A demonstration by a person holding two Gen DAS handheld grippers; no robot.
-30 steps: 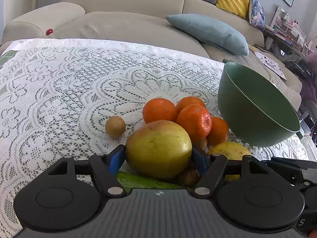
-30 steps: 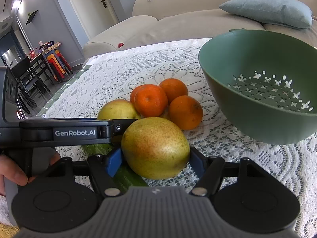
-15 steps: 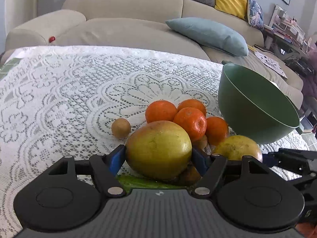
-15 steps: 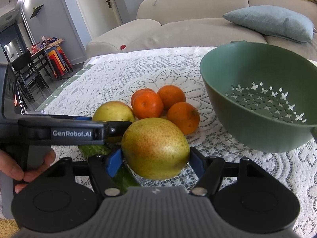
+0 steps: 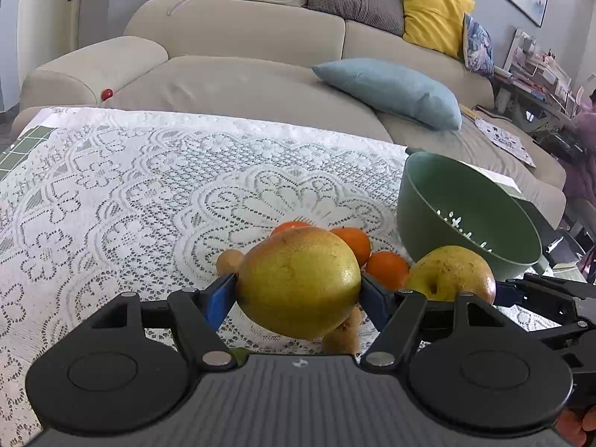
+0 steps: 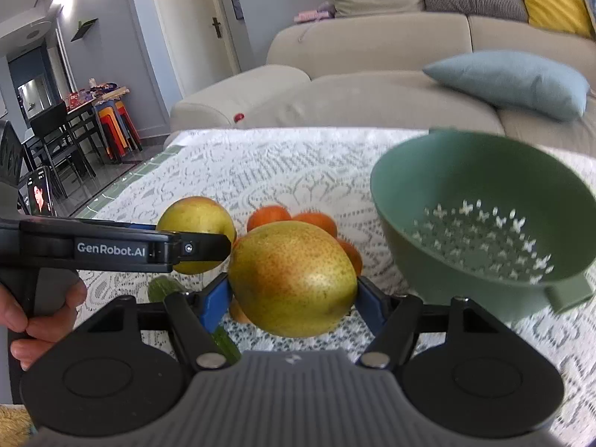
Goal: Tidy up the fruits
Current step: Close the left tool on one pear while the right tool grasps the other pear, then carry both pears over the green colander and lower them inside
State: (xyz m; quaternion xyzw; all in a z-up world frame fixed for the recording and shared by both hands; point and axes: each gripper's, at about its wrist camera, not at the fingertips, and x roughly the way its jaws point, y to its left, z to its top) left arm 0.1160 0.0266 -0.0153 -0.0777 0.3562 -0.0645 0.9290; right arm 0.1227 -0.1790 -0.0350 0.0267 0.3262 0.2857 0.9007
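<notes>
**Two pears clamped and clear of the bench, fruit pile half hidden behind them**

In the left wrist view the left gripper (image 5: pixel 298 290) has its jaws clamped on a large yellow-green pear (image 5: pixel 298 281) at the centre of the frame; the blue pads press its two sides and it hangs clear of the lace cloth (image 5: pixel 130 193). Its skin is dull yellow with a brownish blush on top and fine speckles. The pear blocks most of the fruit pile: only slivers of three oranges (image 5: pixel 385 268) show behind it, a small round brown fruit (image 5: pixel 229 260) peeps out at its left, and another brown fruit (image 5: pixel 344 337) sits partly hidden under it. A scrap of something green at the gripper's lower edge is too cut off to name.

In the right wrist view the right gripper (image 6: pixel 292 294) is clamped on a second pear (image 6: pixel 292 279), centre frame, yellow with a red-orange blush and dark speckles, also raised off the bench (image 6: pixel 260 164). This same pear appears at the right of the left wrist view, its blush turned to the far right. Behind it the oranges are mostly covered and slightly blurred. A long green vegetable (image 6: pixel 164 288) lies below, largely hidden by the jaws.

The green colander (image 6: pixel 476 201) stands at the right of the frame, motion-blurred, its perforated bottom visible, its lower right handle partly cut by the gripper body. A hand (image 6: pixel 44 313) grips the other tool's handle at the left edge. A beige sofa (image 5: pixel 238 74) with a blue cushion (image 5: pixel 391 91) fills the top.
</notes>
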